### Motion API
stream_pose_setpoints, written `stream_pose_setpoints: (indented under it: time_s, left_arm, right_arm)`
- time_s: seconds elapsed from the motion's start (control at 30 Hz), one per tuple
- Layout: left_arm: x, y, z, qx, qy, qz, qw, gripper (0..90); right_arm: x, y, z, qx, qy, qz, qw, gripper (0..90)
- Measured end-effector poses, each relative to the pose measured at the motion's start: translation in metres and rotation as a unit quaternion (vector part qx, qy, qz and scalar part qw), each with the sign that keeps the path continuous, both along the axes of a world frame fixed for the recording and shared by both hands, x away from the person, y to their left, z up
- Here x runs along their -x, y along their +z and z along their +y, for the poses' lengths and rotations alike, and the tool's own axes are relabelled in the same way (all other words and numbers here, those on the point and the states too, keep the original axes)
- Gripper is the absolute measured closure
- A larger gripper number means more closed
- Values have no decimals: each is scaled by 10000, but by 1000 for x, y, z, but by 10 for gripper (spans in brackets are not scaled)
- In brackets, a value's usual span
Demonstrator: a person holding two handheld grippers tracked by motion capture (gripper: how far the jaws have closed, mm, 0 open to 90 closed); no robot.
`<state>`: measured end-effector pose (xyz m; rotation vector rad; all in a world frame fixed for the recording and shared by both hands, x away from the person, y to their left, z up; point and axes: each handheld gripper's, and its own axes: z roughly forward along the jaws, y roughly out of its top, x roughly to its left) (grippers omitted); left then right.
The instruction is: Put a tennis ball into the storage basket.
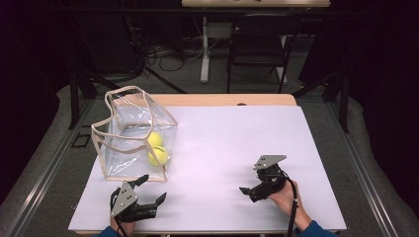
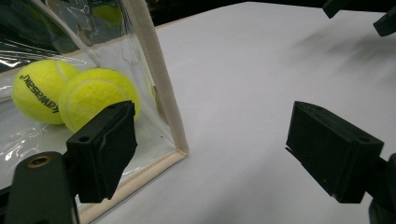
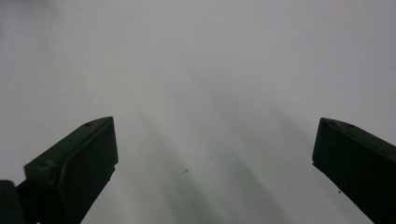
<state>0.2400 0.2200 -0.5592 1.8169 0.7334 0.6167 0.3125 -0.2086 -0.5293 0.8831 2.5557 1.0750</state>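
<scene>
Left claw (image 1: pixel 152 190) hovers over the near-left part of the white surface (image 1: pixel 232 143), jaws standing wide apart and holding nothing. It sits just beside the near corner of the clear plastic tote bag (image 1: pixel 133 136), not touching it. In the left gripper view, the beige-trimmed corner of the bag lies between the two jaws' lines of sight, nearer the left jaw.

The bag stands upright at the left of the surface, its beige handles up. Two yellow tennis balls (image 1: pixel 157 149) lie inside it against the wall nearest the claw, touching each other; the farther one (image 2: pixel 39 91) bears black "kawasaki" lettering, the nearer one (image 2: pixel 95 95) sits partly behind the left jaw.

Right claw (image 1: pixel 245 191) is at the near-right of the surface, well apart from the bag, jaws spread wide over bare white surface and gripping nothing. A person's hand (image 1: pixel 284 197) holds it from below
</scene>
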Motion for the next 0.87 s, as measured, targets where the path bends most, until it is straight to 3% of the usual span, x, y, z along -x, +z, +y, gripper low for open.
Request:
stream_pose_setpoints:
  time_s: [0.53,0.87]
  left_arm:
    - [0,0,2,31,60,-2,10000,161]
    - [0,1,3,-7,75,1,10000,161]
  right_arm:
    - [18,-7,-25,-111,-314,5,9994,0]
    - [20,-12,-31,-105,-300,103,9994,0]
